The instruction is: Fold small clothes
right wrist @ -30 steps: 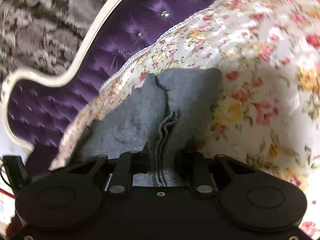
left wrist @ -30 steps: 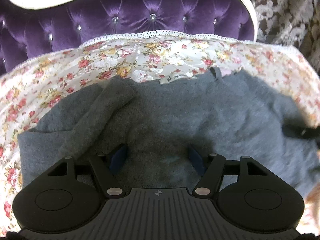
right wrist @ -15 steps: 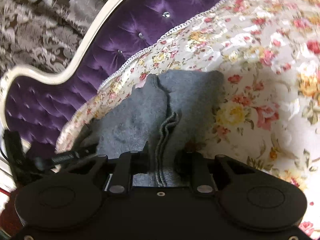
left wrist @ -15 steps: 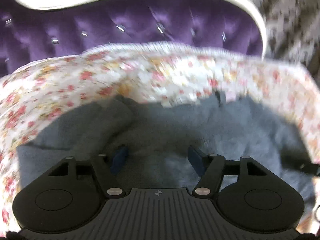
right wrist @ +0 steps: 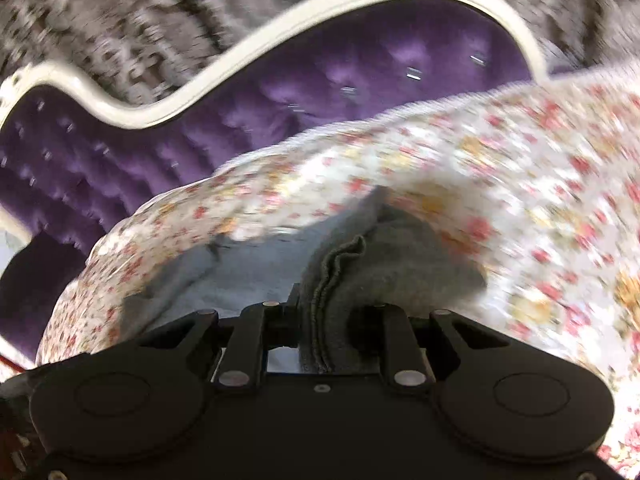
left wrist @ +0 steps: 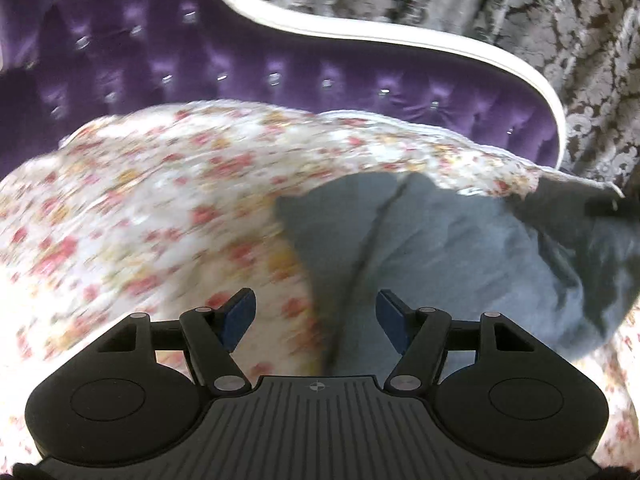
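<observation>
A grey knit garment (left wrist: 460,256) lies on a floral bedspread (left wrist: 140,220), bunched toward the right in the left wrist view. My left gripper (left wrist: 316,314) is open and empty, hovering over the garment's left edge with its blue pads (left wrist: 240,312) apart. My right gripper (right wrist: 328,320) is shut on a folded edge of the grey garment (right wrist: 384,264); stacked ribbed layers run up between its jaws, lifted off the bedspread (right wrist: 520,200). The right gripper's dark tip shows at the far right of the left wrist view (left wrist: 612,206).
A purple tufted headboard (left wrist: 280,60) with a white curved frame (left wrist: 400,44) stands behind the bed; it also shows in the right wrist view (right wrist: 300,92). Grey patterned wallpaper (left wrist: 520,8) is beyond. Both views are motion-blurred.
My left gripper has let go of the garment's middle and swung left to its edge. My right gripper, still gripping the fold, has carried it left over the garment, bunching it.
</observation>
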Motion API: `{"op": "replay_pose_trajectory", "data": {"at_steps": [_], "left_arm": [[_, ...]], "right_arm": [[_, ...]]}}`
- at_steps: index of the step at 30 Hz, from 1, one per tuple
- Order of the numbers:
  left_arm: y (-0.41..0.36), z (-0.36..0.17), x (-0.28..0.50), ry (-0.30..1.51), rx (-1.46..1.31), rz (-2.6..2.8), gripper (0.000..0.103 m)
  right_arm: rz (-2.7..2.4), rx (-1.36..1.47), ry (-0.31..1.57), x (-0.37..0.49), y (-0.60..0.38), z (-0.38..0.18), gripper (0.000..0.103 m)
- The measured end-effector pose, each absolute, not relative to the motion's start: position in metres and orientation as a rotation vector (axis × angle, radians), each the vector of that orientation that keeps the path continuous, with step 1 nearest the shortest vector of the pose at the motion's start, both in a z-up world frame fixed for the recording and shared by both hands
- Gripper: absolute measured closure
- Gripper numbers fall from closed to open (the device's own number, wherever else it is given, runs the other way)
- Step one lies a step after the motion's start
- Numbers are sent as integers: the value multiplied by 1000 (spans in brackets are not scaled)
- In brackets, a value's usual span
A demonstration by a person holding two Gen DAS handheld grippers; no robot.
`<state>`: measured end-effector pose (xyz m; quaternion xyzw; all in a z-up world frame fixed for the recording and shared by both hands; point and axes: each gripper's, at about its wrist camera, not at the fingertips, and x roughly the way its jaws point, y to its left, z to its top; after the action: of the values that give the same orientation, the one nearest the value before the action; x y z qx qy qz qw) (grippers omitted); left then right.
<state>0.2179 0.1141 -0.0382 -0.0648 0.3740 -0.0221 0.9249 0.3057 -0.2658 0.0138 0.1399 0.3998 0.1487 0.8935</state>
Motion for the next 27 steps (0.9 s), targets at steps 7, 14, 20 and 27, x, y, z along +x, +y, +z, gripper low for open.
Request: {"op": "replay_pose_trajectory", "data": {"at_steps": [7, 14, 20, 27], "left_arm": [[152, -46, 191, 768, -197, -40, 38], [160, -49, 187, 767, -185, -64, 38], [138, -39, 208, 736, -112, -134, 38], [88, -35, 279, 744, -38, -241, 38]], "right_arm": [[446, 145, 829, 312, -153, 32, 75], [539, 47, 894, 313, -61, -4, 75], [556, 101, 898, 311, -68, -9, 75], [547, 174, 881, 312, -79, 0, 75]]}}
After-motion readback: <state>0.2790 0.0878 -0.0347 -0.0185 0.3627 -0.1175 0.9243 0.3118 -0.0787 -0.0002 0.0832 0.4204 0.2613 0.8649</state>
